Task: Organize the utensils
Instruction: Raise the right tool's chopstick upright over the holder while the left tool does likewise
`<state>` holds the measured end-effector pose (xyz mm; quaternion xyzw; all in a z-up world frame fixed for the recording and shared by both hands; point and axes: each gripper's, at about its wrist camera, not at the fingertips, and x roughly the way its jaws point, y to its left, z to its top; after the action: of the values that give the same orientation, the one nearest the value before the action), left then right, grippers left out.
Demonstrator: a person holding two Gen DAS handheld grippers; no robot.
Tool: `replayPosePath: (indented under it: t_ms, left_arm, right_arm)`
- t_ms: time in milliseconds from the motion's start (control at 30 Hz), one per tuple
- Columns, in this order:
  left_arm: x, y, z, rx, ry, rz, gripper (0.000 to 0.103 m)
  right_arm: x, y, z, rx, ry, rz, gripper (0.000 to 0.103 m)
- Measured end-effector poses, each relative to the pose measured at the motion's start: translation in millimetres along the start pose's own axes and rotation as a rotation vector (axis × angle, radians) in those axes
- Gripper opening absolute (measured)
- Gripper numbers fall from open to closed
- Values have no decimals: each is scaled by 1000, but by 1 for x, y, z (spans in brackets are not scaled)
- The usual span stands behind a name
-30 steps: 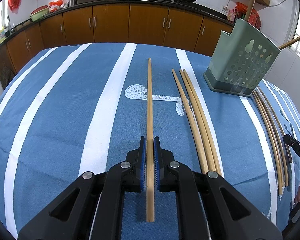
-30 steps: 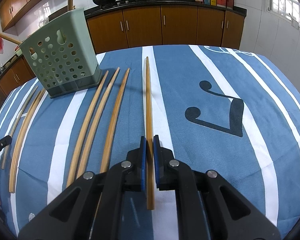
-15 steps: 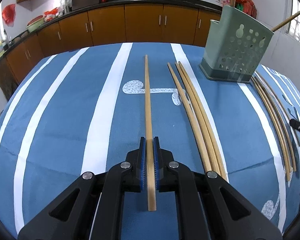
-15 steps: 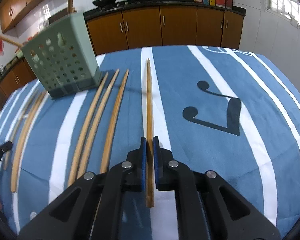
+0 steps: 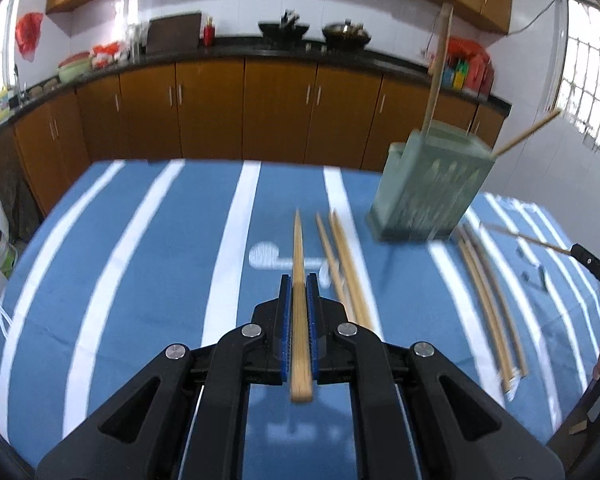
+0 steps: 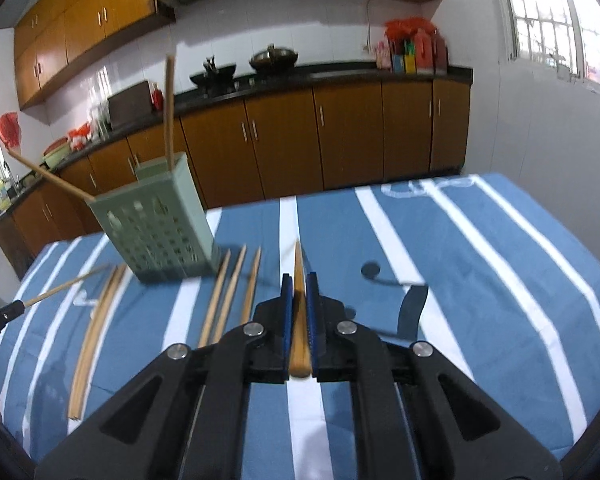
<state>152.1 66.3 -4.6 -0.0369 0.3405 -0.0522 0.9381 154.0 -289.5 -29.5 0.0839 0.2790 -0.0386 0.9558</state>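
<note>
Both hands hold their tools tilted downward over the worktop [image 5: 148, 248], which wears a blue cloth with white stripes. The left tool [image 5: 299, 292] is clamped shut on a wooden chopstick [image 5: 299, 248], and the right tool [image 6: 299, 292] grips another chopstick [image 6: 299, 264] the same way, each stick pointing forward. The green perforated holder [image 6: 160, 232] stands on the cloth with two sticks [image 6: 169, 108] inside, leaning apart. Loose chopsticks [image 5: 346, 264] lie beside it.

table [image 5: 140, 264] w/ striped cloth | holder [image 5: 428, 188] | loose chopsticks [image 5: 348, 264]
</note>
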Motion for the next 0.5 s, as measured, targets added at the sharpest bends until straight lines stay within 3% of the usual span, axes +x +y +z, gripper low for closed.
replayPosePath:
  t_ms: [267,500]
  left_arm:
    - [-34,-7,30,9,-138,-1,7]
    - [-41,-16,47,43,-168,1,7]
  right_arm:
    - [-31,8,28,-6,-116,23,8]
    - [-38,13,43,-14,-159,28,8]
